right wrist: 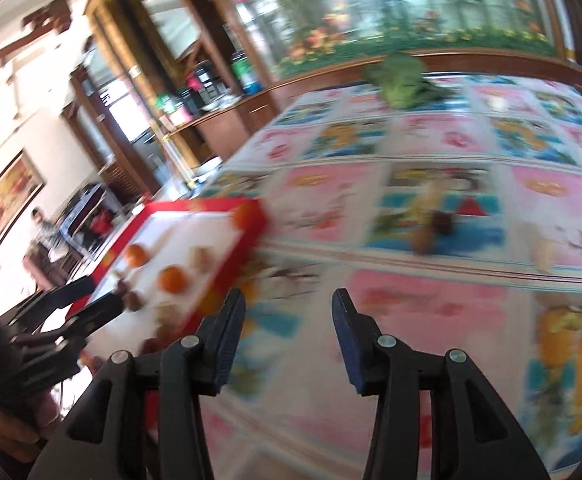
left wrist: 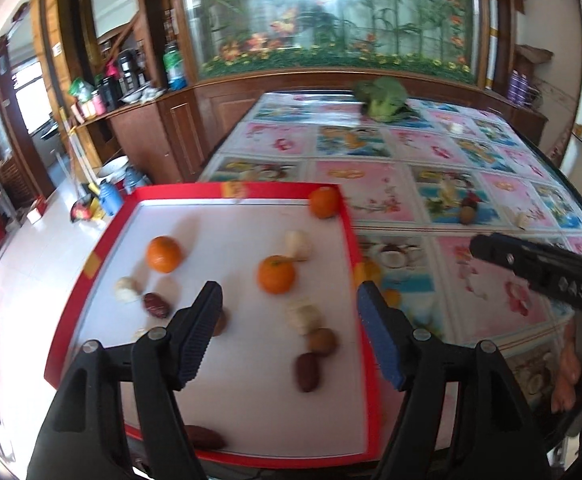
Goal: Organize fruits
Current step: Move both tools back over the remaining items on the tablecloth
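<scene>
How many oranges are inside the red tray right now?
3. One orange sits toward the left side of the red tray, one lies near the middle, and one rests in the far right corner. The gripper fingers could hide something at the near edge.

Left gripper (left wrist: pixel 291 304) points forward and downward, jaws standing well apart with nothing between the pads. Right gripper (right wrist: pixel 289 308) tilts down the same way, jaws parted too, a narrower gap, nothing clamped. From the left wrist view the right gripper's black body reaches in from the right edge, and the hand (left wrist: pixel 571 376) wrapped round its handle shows low at the right. The right wrist view is badly blurred.
</scene>
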Demonstrator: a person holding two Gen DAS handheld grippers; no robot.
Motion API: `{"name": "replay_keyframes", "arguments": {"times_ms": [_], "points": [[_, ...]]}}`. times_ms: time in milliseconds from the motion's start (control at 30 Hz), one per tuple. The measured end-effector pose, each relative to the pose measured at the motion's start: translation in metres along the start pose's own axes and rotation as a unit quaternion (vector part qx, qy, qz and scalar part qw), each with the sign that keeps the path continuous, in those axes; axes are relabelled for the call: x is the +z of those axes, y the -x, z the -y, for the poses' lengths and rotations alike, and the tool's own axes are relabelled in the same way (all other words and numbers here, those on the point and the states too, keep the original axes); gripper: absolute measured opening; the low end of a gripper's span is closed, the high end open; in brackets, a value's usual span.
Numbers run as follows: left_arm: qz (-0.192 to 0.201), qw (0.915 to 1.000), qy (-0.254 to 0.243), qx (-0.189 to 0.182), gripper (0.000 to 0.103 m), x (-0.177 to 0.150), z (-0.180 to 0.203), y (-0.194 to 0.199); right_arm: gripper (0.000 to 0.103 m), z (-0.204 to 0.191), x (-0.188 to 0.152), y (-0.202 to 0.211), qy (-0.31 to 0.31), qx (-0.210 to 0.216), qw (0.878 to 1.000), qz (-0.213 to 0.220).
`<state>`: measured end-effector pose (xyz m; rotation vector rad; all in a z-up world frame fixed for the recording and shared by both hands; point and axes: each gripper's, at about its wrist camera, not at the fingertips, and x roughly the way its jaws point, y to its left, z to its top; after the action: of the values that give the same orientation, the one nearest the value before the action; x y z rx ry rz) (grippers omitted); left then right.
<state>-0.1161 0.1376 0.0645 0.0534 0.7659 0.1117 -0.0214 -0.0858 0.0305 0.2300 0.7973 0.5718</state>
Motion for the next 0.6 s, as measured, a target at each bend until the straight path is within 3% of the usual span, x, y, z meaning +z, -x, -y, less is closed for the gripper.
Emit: {"name": "replay_keyframes", "arguments": {"times_ms": [200, 300, 600], "points": [[-0.021, 0.9981, -0.037, -0.044, 0.072, 0.01, 0.046, -0.011, 0.044, 0.048, 0.015, 0.006, -0.027, -0.046, 0.999, 0.006], [-0.033, 0.9962, -0.052, -0.061, 0.072, 0.015, 0.064, -0.019, 0.044, 0.065, 0.026, -0.006, -0.02, -0.076, 0.997, -0.015], [-0.05, 0.9953, -0.055, -0.062, 0.072, 0.019, 0.069, -0.029, 0.043, 0.066, 0.047, -0.048, 0.033, -0.095, 0.993, -0.066]]}}
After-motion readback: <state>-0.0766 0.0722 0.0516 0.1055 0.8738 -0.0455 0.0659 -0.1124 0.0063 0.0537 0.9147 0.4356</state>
